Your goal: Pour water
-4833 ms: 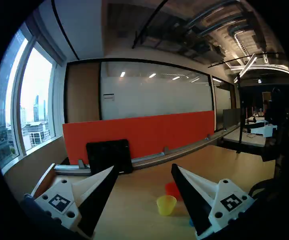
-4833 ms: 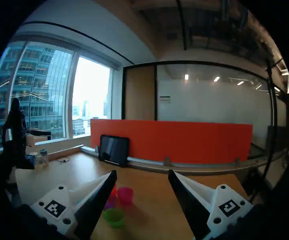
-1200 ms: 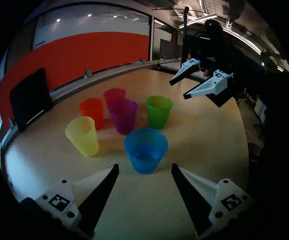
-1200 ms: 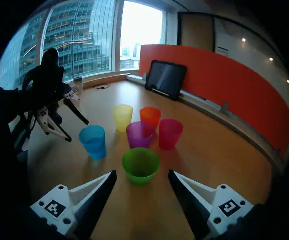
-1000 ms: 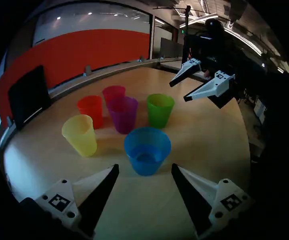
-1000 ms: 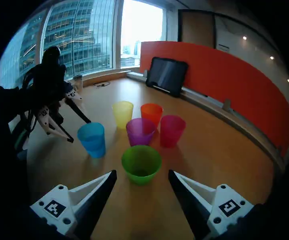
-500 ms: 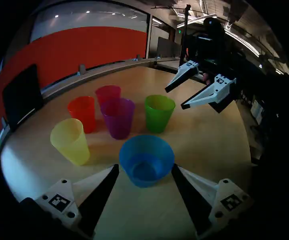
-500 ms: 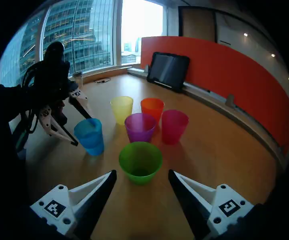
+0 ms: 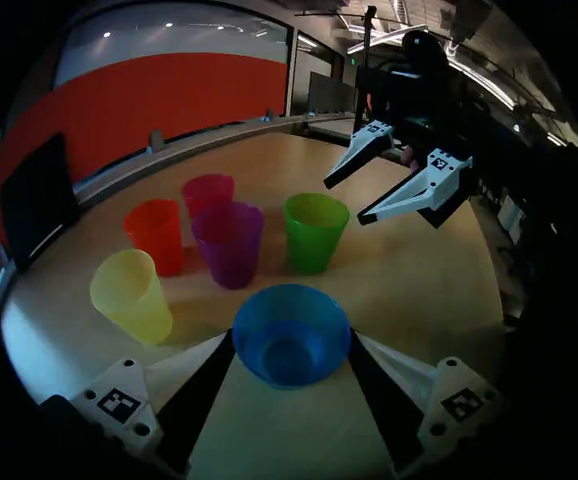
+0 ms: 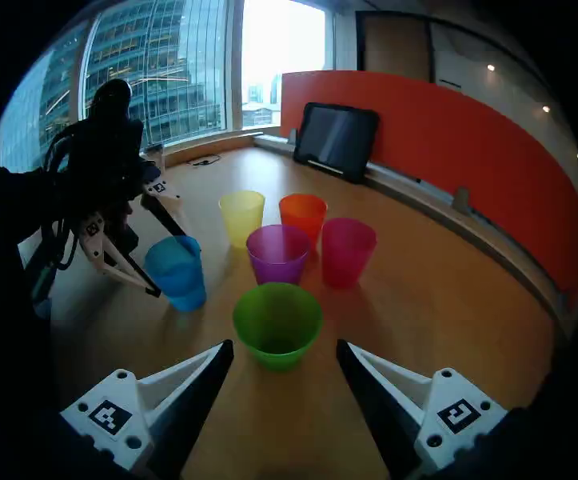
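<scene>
Several coloured cups stand clustered on the wooden table (image 9: 416, 280). My left gripper (image 9: 289, 338) is open, its fingers on either side of the blue cup (image 9: 291, 344), which seems to hold a little water. From the right gripper view, that left gripper (image 10: 170, 262) straddles the blue cup (image 10: 177, 274). My right gripper (image 10: 283, 346) is open, and the green cup (image 10: 278, 320) sits just in front of its fingertips. The left gripper view has the right gripper (image 9: 343, 202) hovering by the green cup (image 9: 314, 230).
Yellow (image 9: 133, 296), orange (image 9: 157, 234), pink (image 9: 207, 194) and purple (image 9: 229, 242) cups stand behind the blue one. A black tablet (image 10: 338, 140) leans against the orange partition (image 10: 464, 144). A person in dark clothing (image 10: 89, 176) holds the left gripper near the windows (image 10: 161, 72).
My left gripper moved forward, so the blue cup now sits between its fingers instead of ahead of them. The right gripper crept slightly closer to the green cup.
</scene>
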`<state>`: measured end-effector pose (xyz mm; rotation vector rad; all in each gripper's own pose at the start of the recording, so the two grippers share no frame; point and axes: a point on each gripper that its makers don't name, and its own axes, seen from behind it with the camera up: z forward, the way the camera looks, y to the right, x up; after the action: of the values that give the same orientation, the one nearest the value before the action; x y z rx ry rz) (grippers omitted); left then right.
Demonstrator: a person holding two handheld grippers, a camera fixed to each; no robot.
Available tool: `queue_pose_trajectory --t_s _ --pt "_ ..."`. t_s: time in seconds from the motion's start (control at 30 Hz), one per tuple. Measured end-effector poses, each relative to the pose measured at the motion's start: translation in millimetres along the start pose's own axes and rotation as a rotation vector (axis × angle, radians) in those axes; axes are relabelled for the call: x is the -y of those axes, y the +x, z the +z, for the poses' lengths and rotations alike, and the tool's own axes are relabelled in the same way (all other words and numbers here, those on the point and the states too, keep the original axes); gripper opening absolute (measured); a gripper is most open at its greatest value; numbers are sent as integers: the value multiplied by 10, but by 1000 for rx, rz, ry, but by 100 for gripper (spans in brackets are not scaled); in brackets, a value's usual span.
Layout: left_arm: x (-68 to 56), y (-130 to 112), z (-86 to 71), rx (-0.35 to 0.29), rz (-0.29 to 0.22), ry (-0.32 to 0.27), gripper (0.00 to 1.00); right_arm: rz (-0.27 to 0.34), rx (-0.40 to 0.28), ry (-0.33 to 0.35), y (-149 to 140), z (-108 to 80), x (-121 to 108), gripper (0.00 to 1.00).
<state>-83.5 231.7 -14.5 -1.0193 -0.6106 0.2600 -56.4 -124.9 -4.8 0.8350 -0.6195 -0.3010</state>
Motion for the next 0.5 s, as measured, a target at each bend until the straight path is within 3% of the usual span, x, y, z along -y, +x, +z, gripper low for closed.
queue_pose_trajectory --t_s 0.27,0.4,0.5 --pt "22 -2 49 7 5 9 97 1 -1 -4 1 -17 -18 100" --pt "7 -12 67 13 -2 2 88 1 -3 -4 2 -16 -22 100" --pt "15 -10 69 14 -2 6 87 3 -3 -2 -2 -11 -20 100"
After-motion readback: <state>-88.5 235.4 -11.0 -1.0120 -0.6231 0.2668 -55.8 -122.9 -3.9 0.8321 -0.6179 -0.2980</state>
